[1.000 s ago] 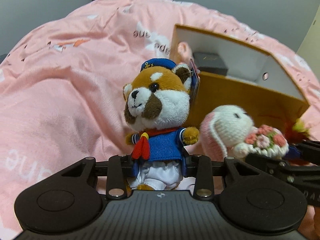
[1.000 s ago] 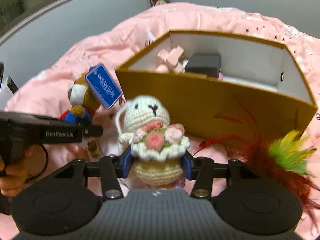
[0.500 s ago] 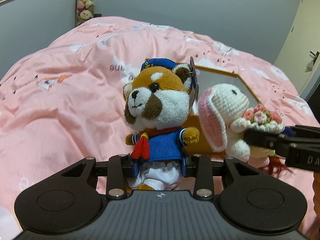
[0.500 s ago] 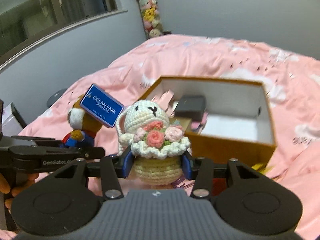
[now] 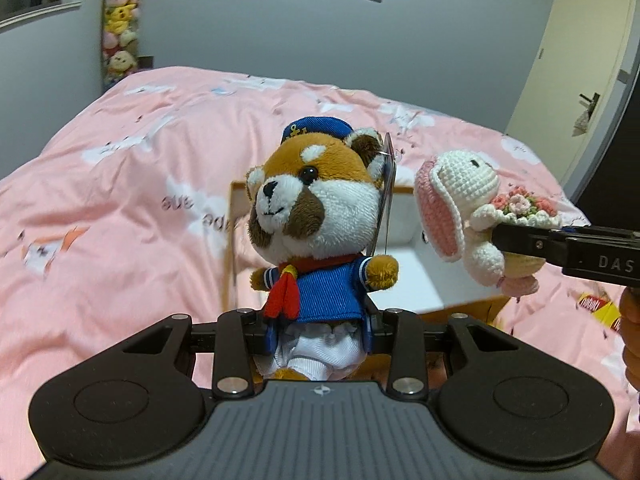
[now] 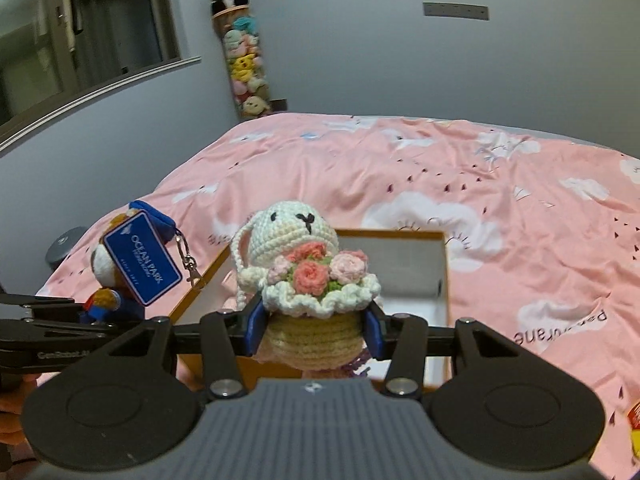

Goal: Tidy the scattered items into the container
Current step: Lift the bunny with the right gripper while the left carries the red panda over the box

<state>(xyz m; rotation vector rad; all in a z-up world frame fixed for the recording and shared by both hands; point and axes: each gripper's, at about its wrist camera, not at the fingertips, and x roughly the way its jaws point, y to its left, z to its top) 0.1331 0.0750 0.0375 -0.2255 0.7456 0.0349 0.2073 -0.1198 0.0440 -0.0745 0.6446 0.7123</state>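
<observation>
Left gripper (image 5: 316, 334) clamps a sailor red panda plush (image 5: 316, 216), right gripper (image 6: 314, 334) a crocheted bunny (image 6: 306, 276), above the open box (image 6: 436, 280); only the right view shows its Ocean Park tag (image 6: 143, 258); pink bedspread (image 6: 500, 208) lies open around

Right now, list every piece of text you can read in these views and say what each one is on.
"OCEAN PARK": blue hang tag on the red panda plush; its smaller lines are too small to read.
"DAS": right gripper body, cut off at the frame edge.
"GenRobot.AI": left gripper's side, faint.
Bedspread lettering: upside down, unreadable.
Yellow packet print: blurred.
</observation>
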